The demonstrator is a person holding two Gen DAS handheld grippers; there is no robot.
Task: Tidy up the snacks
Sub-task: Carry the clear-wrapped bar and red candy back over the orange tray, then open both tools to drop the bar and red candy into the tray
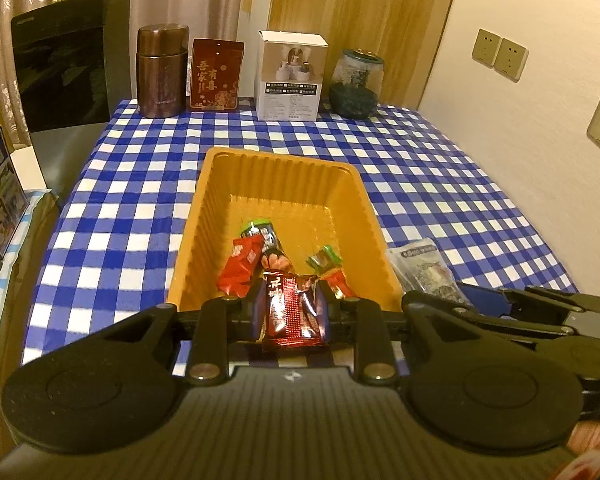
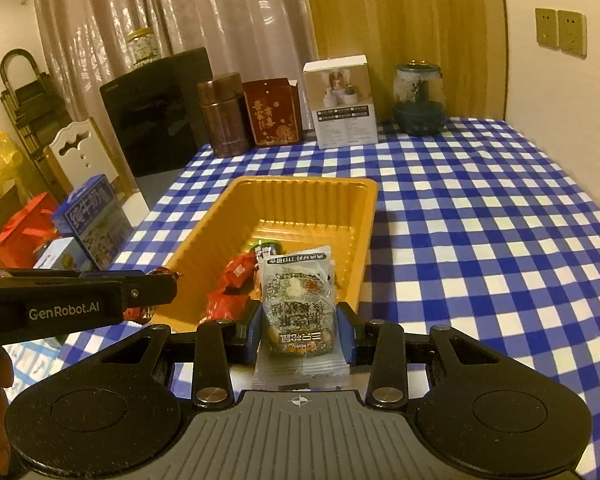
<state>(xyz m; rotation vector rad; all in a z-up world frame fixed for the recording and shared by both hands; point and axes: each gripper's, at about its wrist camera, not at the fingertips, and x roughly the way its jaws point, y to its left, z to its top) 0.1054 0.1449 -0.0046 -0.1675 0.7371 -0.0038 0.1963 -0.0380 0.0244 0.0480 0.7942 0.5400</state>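
Note:
An orange plastic tray (image 1: 220, 208) (image 2: 292, 196) sits on the blue-and-white checked tablecloth and holds several small wrapped snacks, red ones (image 1: 238, 268) (image 2: 236, 276) and green-ended ones (image 1: 324, 258). My left gripper (image 1: 291, 308) is shut on a dark red snack packet (image 1: 290, 308) just over the tray's near rim. My right gripper (image 2: 298, 322) is shut on a clear packet with a round dark snack (image 2: 298, 304), also at the tray's near edge. In the left wrist view that clear packet (image 1: 424, 270) and the right gripper (image 1: 484, 300) show beside the tray's right side.
Along the table's far edge stand a brown canister (image 1: 162, 70), a red tin (image 1: 216, 76), a white box (image 1: 290, 76) and a glass jar (image 1: 356, 80). A black appliance (image 1: 66, 64) and a blue milk carton (image 2: 94, 220) stand left of the table. A wall runs on the right.

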